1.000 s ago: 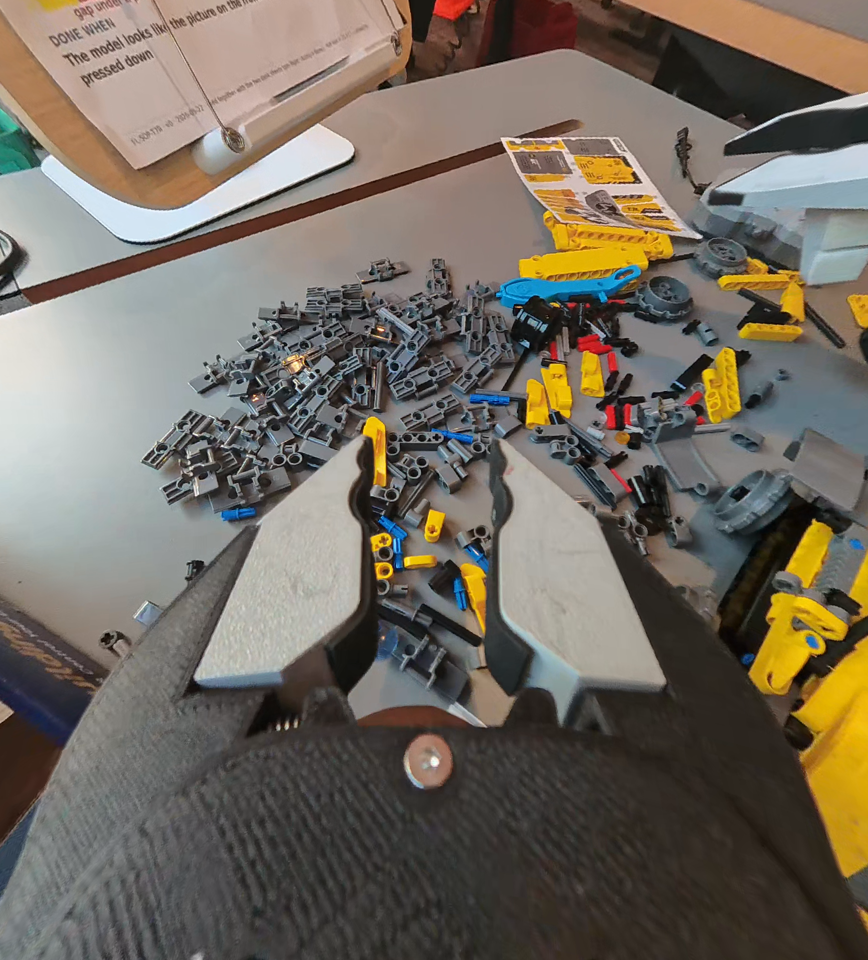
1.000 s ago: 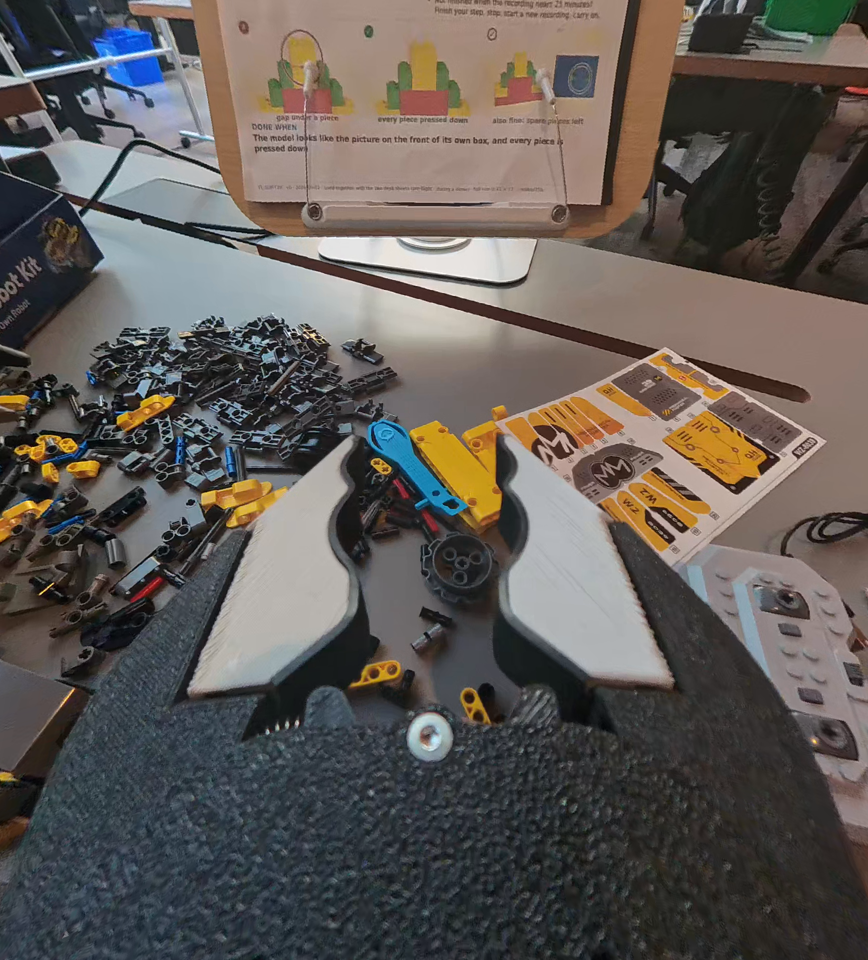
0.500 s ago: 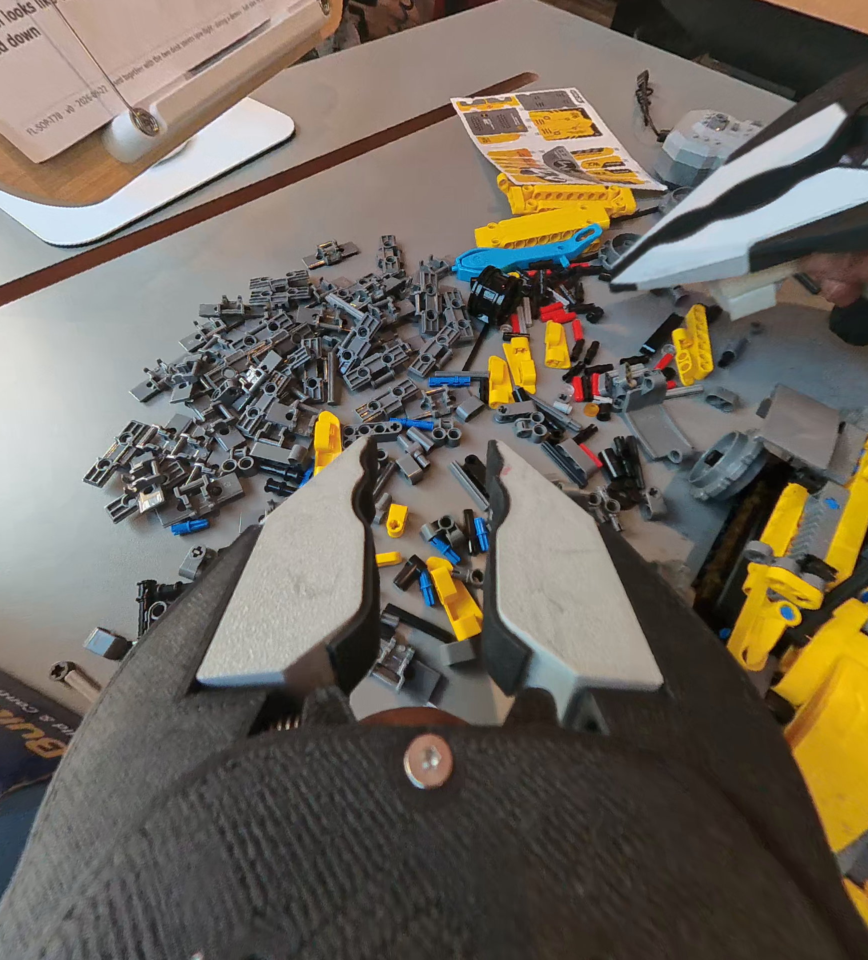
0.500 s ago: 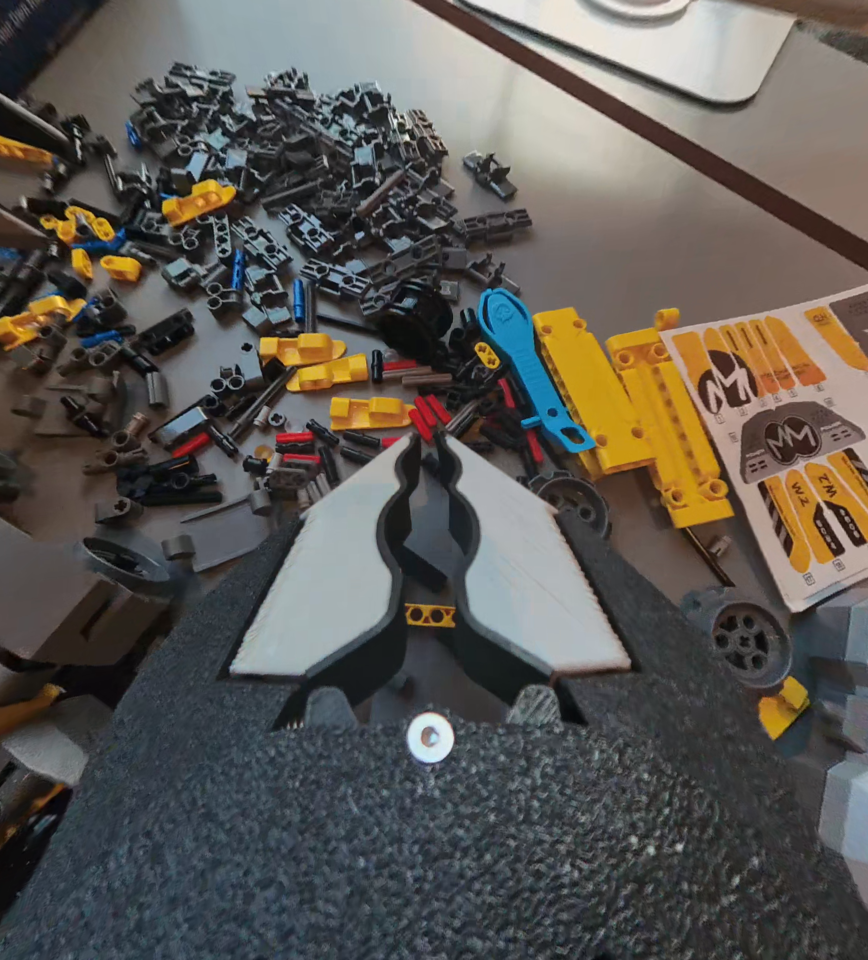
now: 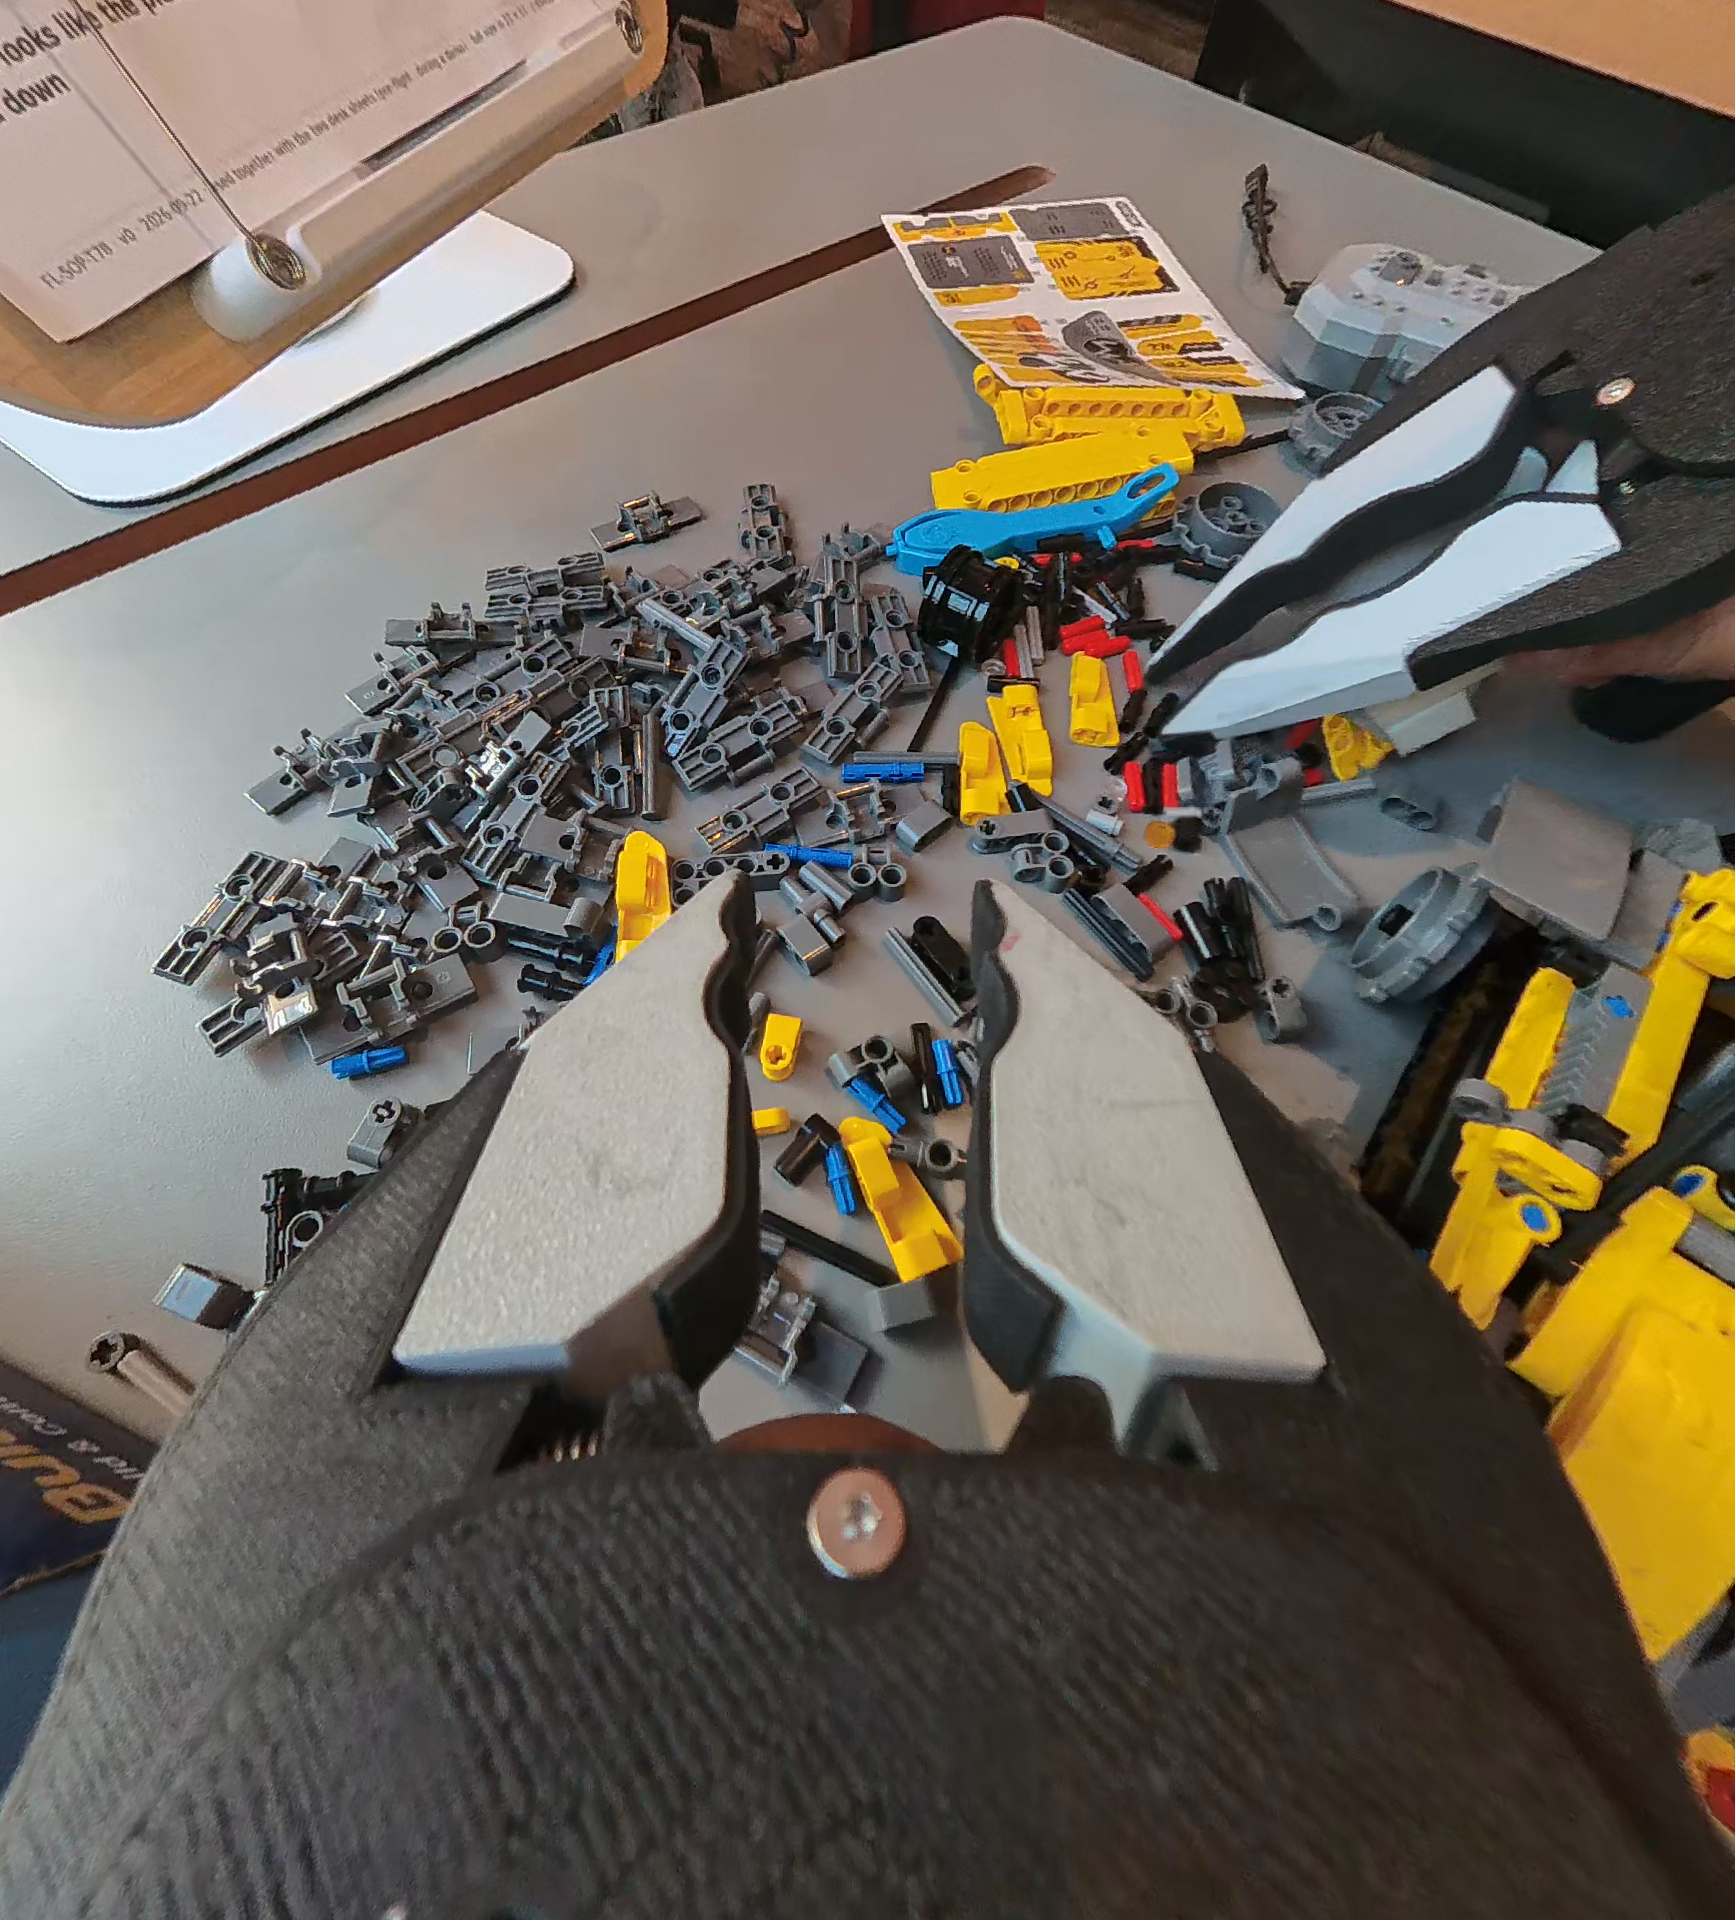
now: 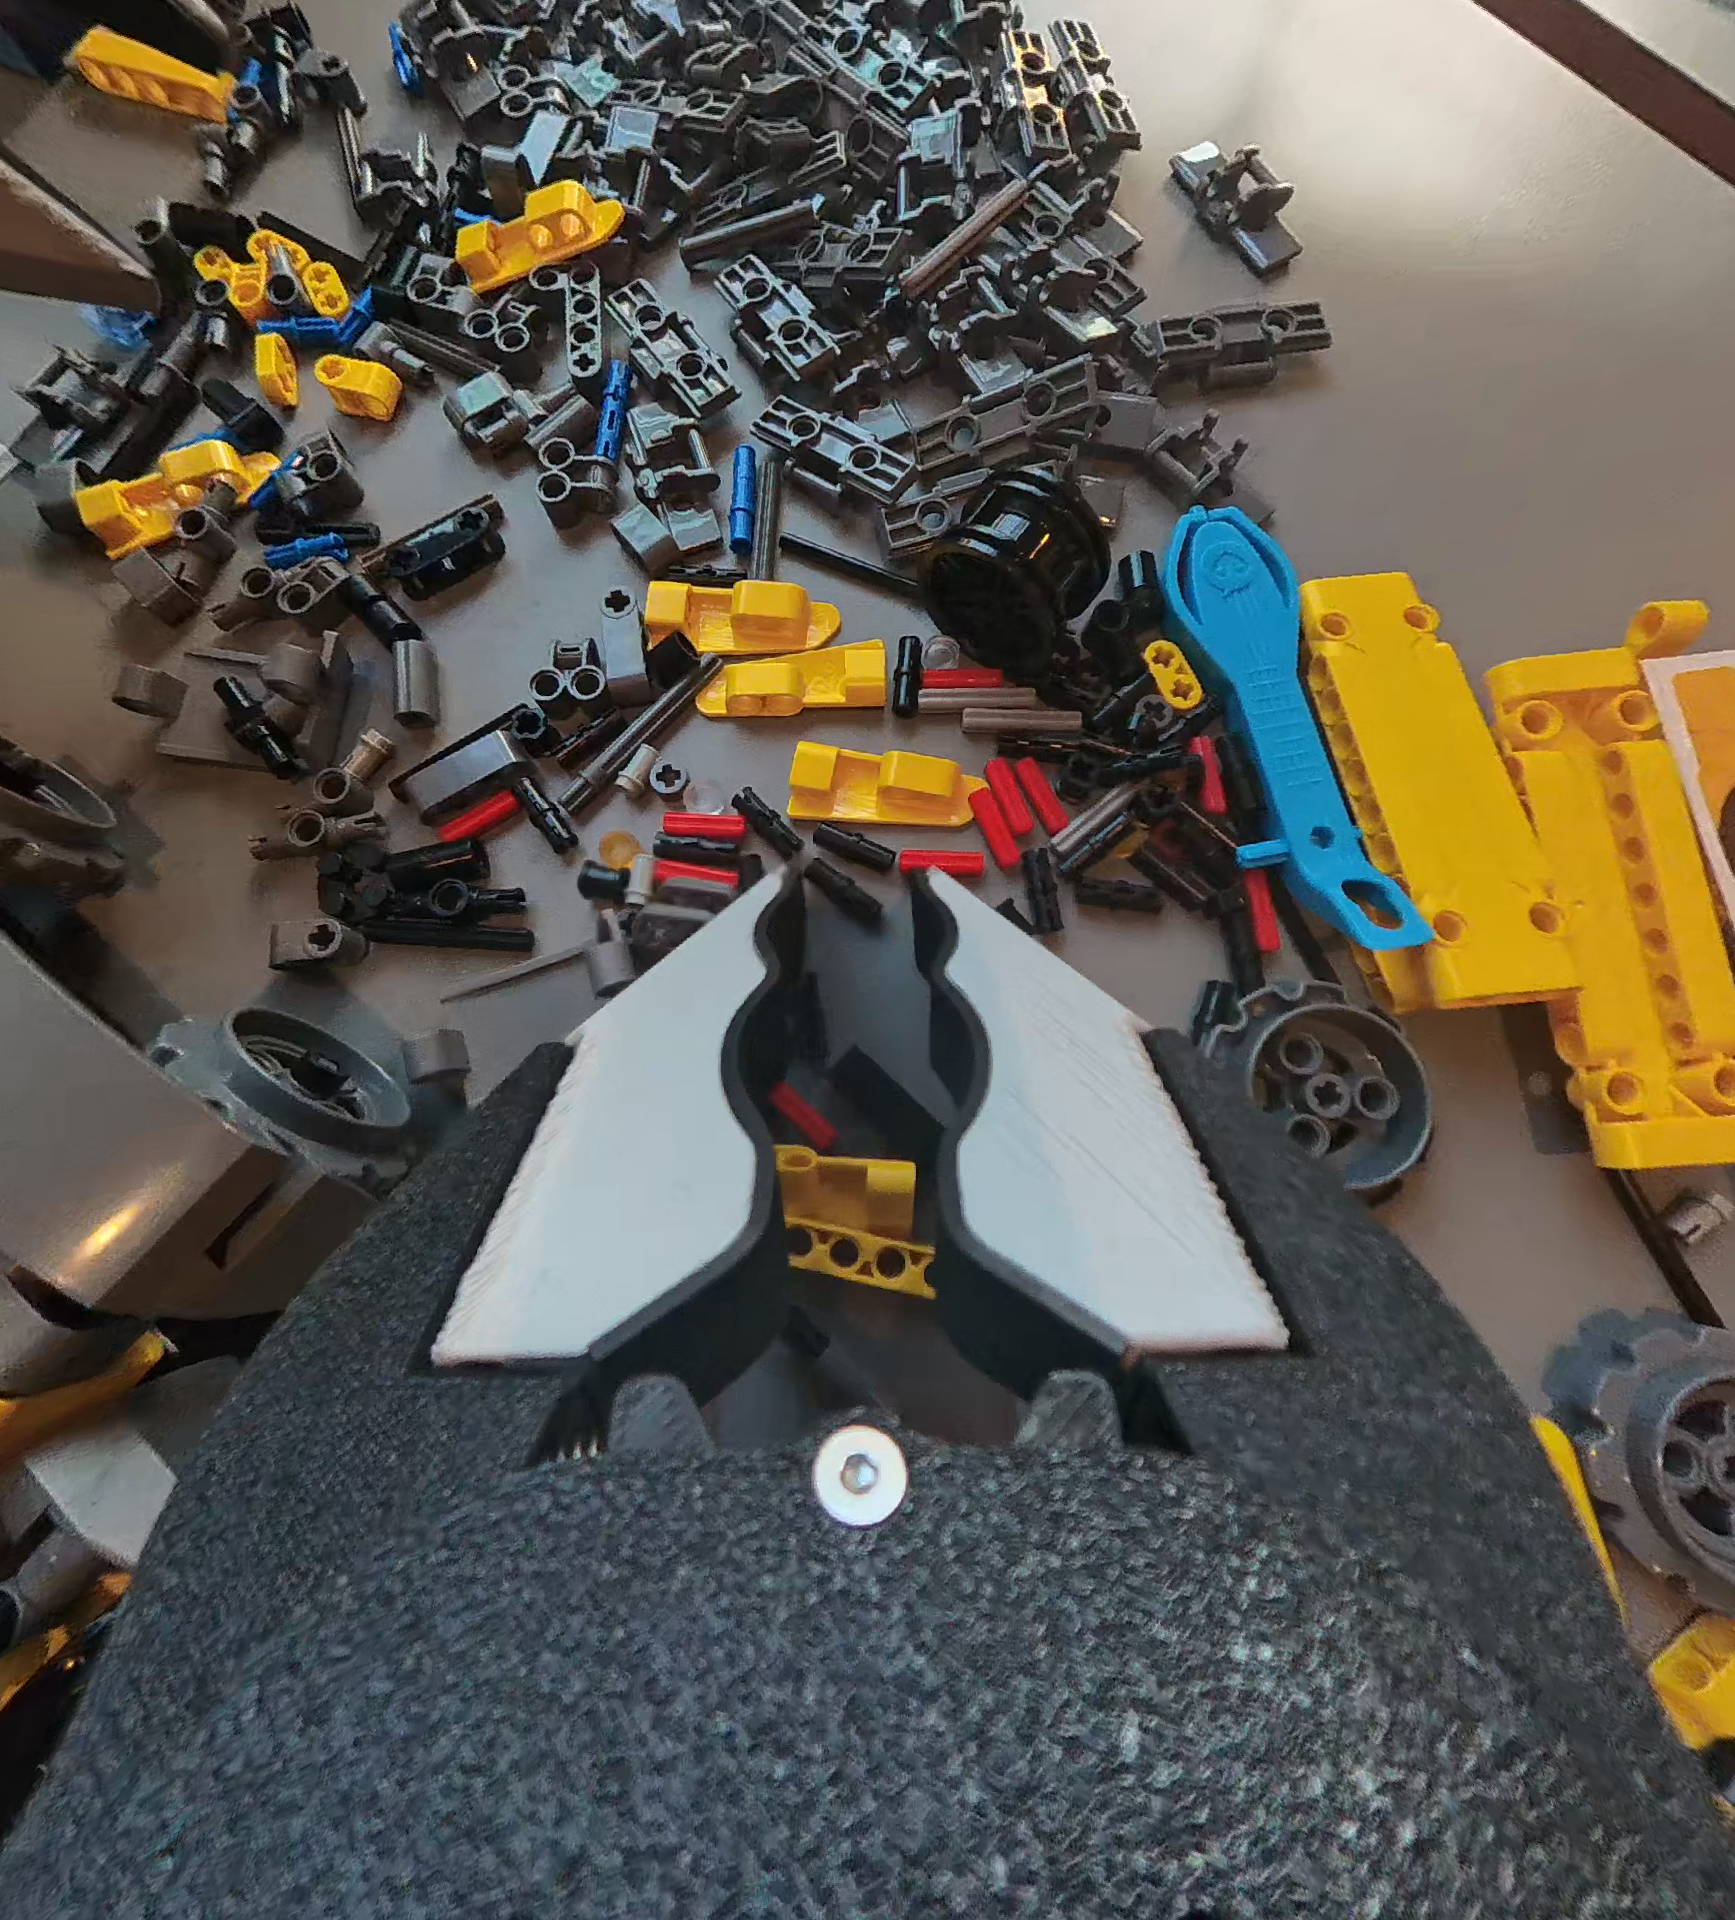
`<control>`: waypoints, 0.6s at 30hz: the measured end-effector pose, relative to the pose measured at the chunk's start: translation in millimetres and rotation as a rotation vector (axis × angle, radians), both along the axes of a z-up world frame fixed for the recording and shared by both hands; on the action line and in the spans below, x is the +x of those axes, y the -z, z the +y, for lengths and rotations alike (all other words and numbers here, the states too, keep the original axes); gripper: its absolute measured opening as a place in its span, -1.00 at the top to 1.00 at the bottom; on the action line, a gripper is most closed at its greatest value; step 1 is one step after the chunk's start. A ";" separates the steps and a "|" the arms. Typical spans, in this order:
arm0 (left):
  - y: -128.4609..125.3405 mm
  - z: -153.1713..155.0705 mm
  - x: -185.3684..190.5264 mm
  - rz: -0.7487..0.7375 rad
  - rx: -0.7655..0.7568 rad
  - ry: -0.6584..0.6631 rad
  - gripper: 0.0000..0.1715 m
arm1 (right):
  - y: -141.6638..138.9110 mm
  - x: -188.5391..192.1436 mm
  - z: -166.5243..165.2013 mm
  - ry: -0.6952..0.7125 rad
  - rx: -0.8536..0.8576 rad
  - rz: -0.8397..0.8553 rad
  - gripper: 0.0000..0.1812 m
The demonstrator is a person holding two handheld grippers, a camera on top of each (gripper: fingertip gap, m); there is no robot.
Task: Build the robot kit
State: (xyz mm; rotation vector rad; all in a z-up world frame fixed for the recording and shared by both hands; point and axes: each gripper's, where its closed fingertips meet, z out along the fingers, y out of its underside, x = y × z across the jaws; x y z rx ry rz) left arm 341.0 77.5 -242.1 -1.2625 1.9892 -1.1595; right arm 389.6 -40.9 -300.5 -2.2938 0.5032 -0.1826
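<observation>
A: Item one, left gripper [image 5: 858, 914]?
B: Lower centre of the left wrist view. Jaws wide apart, holding nothing, above small loose pieces: a yellow connector [image 5: 780, 1042], blue pins [image 5: 878, 1101] and a yellow curved piece [image 5: 894, 1195] on the grey table [image 5: 115, 831].

A: Item two, right gripper [image 6: 858, 883]?
B: Centre of the right wrist view. Jaws parted only narrowly, tips low over a scatter of black pins [image 6: 847, 842] and red pins [image 6: 1014, 795]. One black pin lies at the gap between the tips; whether it is gripped, I cannot tell. In the left wrist view the same gripper [image 5: 1159, 691] reaches in from the upper right.

A: Surroundings?
B: Blue brick separator [image 6: 1268, 727] right of centre, lying against yellow beams [image 6: 1445, 790]. Black wheel hub [image 6: 1014, 566] above the tips. Pile of dark grey parts [image 5: 551, 748] left of centre in the left view; sticker sheet [image 5: 1060, 291] at top; part-built yellow model [image 5: 1621, 1195] at right edge.
</observation>
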 end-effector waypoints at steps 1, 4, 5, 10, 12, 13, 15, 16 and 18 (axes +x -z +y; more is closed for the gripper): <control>-0.3 -0.3 -0.2 -0.001 -0.001 0.001 0.56 | -0.1 0.0 0.4 0.000 0.003 0.002 0.79; -0.6 -0.6 -0.5 -0.001 -0.001 0.003 0.56 | 0.5 -2.7 -0.3 -0.018 -0.012 -0.002 0.92; -0.6 -0.7 -0.5 0.000 -0.002 0.004 0.56 | 0.2 -3.1 -0.2 -0.022 -0.015 -0.013 0.98; 1.4 -2.5 -1.2 0.007 0.002 0.014 0.55 | -0.5 -2.8 0.6 -0.019 -0.026 -0.033 0.99; 1.7 -2.8 -1.2 0.006 0.008 0.015 0.55 | -4.3 -2.7 1.8 -0.017 -0.008 -0.038 0.98; 1.4 -3.1 -1.2 0.005 0.007 0.016 0.56 | -7.4 -2.4 2.4 -0.016 0.006 -0.043 0.99; 0.9 -4.1 -1.3 0.004 0.004 0.018 0.56 | -14.2 -2.4 2.9 -0.012 0.039 -0.048 0.99; 1.2 -4.6 -1.3 0.005 0.004 0.020 0.56 | -17.8 -2.7 2.9 -0.010 0.058 -0.044 0.98; 1.8 -5.3 -1.5 0.008 0.005 0.022 0.56 | -26.0 -4.0 2.7 -0.006 0.104 -0.031 0.98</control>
